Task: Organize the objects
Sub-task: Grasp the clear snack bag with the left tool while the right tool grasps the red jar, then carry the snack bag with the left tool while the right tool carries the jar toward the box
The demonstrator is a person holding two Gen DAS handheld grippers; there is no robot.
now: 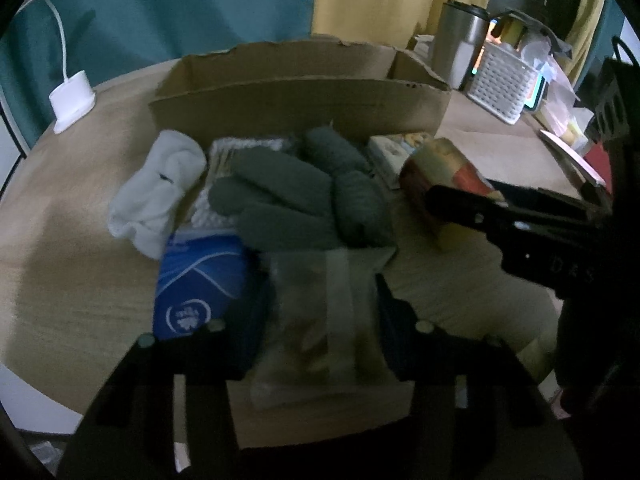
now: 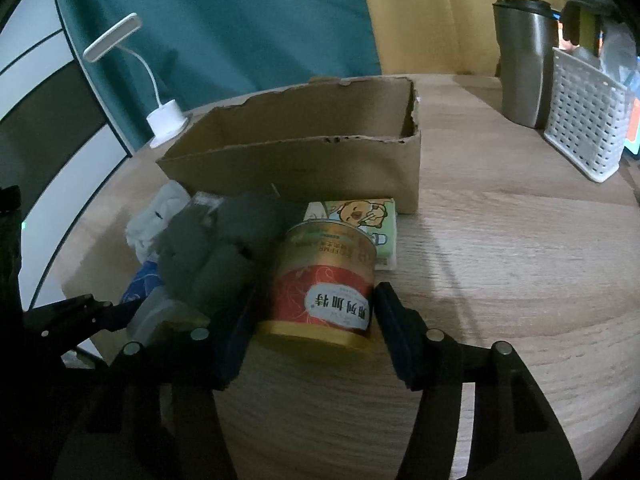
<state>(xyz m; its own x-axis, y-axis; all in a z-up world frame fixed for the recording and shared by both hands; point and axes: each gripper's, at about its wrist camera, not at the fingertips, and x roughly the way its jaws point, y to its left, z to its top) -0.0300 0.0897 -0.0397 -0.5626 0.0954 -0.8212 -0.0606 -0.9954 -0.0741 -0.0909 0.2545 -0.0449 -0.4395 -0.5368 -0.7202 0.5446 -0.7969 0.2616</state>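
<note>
Both wrist views look down, sharing the cardboard box (image 1: pixel 296 96).

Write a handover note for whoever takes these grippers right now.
Left gripper: shut on clear packet.
Right gripper: shut on can.
Box: behind the pile, nothing seen inside.
Loose in front of the box: grey gloves, white cloth, blue pack, cartoon pack.
Done: nothing boxed yet.
Left: probably everything goes into the box, packet and can first.
</note>
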